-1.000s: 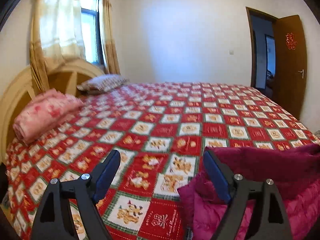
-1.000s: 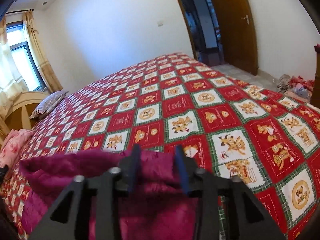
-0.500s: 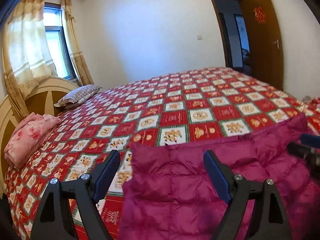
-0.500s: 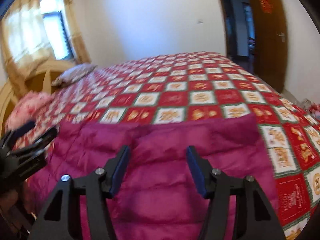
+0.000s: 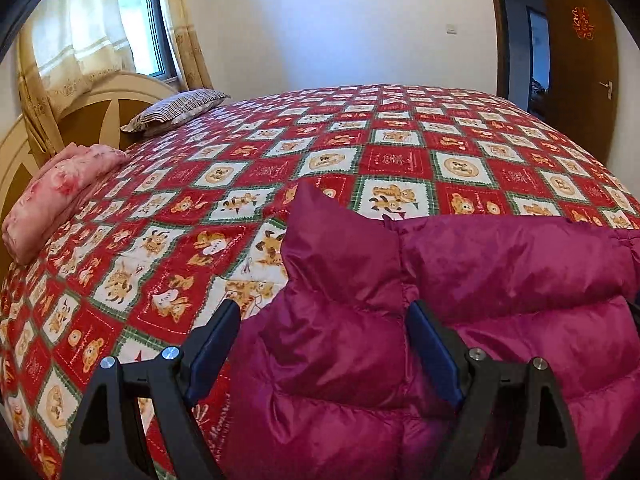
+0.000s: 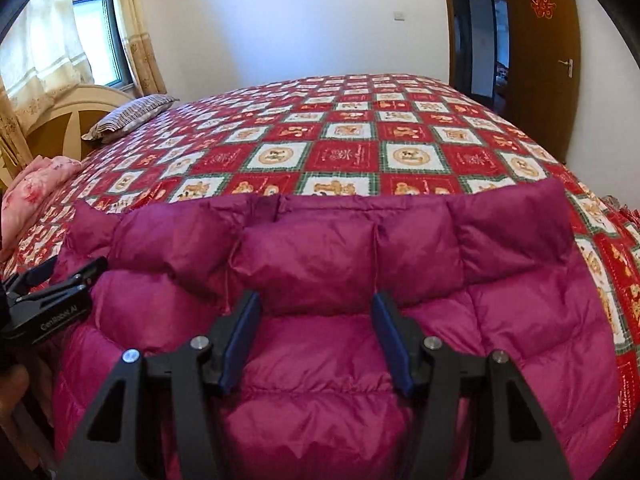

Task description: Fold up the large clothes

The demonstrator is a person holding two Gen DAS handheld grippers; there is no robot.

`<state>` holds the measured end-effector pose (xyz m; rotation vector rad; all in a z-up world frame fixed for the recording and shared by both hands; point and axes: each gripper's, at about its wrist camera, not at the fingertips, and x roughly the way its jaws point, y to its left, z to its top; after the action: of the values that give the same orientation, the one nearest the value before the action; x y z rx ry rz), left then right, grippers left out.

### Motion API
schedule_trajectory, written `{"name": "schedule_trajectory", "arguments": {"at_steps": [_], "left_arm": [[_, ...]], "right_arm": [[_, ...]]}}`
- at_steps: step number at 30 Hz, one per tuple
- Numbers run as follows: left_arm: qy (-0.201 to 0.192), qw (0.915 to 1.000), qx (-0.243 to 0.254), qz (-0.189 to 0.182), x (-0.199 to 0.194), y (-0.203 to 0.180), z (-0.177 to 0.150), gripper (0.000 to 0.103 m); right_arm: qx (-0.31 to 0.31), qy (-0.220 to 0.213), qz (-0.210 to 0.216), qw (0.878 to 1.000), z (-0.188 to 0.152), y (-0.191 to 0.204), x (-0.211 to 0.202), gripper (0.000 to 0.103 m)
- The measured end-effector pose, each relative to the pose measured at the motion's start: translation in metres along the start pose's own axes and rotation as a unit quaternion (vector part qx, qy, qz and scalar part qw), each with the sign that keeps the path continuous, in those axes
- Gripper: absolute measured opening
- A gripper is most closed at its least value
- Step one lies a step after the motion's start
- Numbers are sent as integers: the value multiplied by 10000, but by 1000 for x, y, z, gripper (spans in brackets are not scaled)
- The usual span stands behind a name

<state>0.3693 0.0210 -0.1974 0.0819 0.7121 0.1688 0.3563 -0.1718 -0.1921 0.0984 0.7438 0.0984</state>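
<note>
1. The coat [image 6: 320, 272] is dark pink, shiny and puffy, sewn into fat soft squares. It lies spread flat on the near side of the bed [image 6: 344, 156], with its far edge running straight across.
2. At the coat's left end one corner [image 5: 320, 220] sticks up in a point.
3. The right gripper [image 6: 316, 332] hangs over the middle of the coat. Its two blue pads [image 6: 242, 344] stand apart, with a puffy square showing in the gap. I cannot tell if the pads touch the cloth.
4. The left gripper [image 5: 324, 348] is over the coat's left end. Its jaws stand wide apart. The right pad [image 5: 432, 356] is low against the puffy cloth, and the left pad [image 5: 212, 348] is just past the coat's edge, over the blanket.
5. In the right wrist view the left gripper [image 6: 60, 280] shows as a black shape at the coat's left side.
6. The blanket [image 5: 400, 156] on the bed is a checker of red and white squares with little bears on them.
7. A folded pink quilt [image 5: 60, 196] with flowers lies at the bed's left edge.
8. A striped pillow [image 5: 176, 110] sits farther back, by the round wooden headboard [image 5: 100, 108].
9. Behind are cream curtains [image 5: 72, 40], a white wall [image 5: 340, 24] and a brown door [image 5: 580, 64].
</note>
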Motion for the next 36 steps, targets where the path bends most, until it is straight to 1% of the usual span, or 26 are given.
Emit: {"name": "schedule_trajectory", "arguments": {"at_steps": [4,6,7,9,11,12,14,16,17,19,20,22,28,36], "left_arm": [[78,9999,68,-27,6,-5,1,86],[157,9998,72,42,0,-5,6,86],[109,9999,40,33,-8,-4,10,86],[-230,9997,18,-74,-33,-5,20,86],[-457,9988,103,-106,-49,-15,28,86],[-498,9984,182,-173,-52,-23,32,86],[-488,9981,314,-219,-47,-38,33,86],[-361,9982,453,-133,-31,-51,29,86],[-195,9984,521,-79,-17,-57,25,86],[54,9989,456,-83,2,-57,19,86],[108,9992,344,-146,7,-53,18,86],[146,9994,260,-199,11,-51,17,87],[329,9989,122,-314,23,-48,12,91],[447,9986,188,-232,30,-51,10,93]], "right_arm": [[36,81,17,10000,-2,-1,6,62],[48,172,28,9998,0,-2,7,62],[72,181,3,9998,1,-2,3,62],[113,53,-76,9999,8,-2,-8,62],[123,-111,-142,9998,19,4,-19,62],[124,-130,-173,9997,24,7,-19,62],[107,-91,-188,9997,31,14,-12,60],[50,53,-242,9997,32,17,6,57],[95,196,-243,9995,29,16,18,56],[165,343,-173,9991,24,12,32,56],[183,312,-175,9992,22,11,33,56],[123,290,-214,9993,21,14,34,56],[154,412,-182,9989,18,11,42,56],[149,508,-205,9984,18,11,49,56]]}}
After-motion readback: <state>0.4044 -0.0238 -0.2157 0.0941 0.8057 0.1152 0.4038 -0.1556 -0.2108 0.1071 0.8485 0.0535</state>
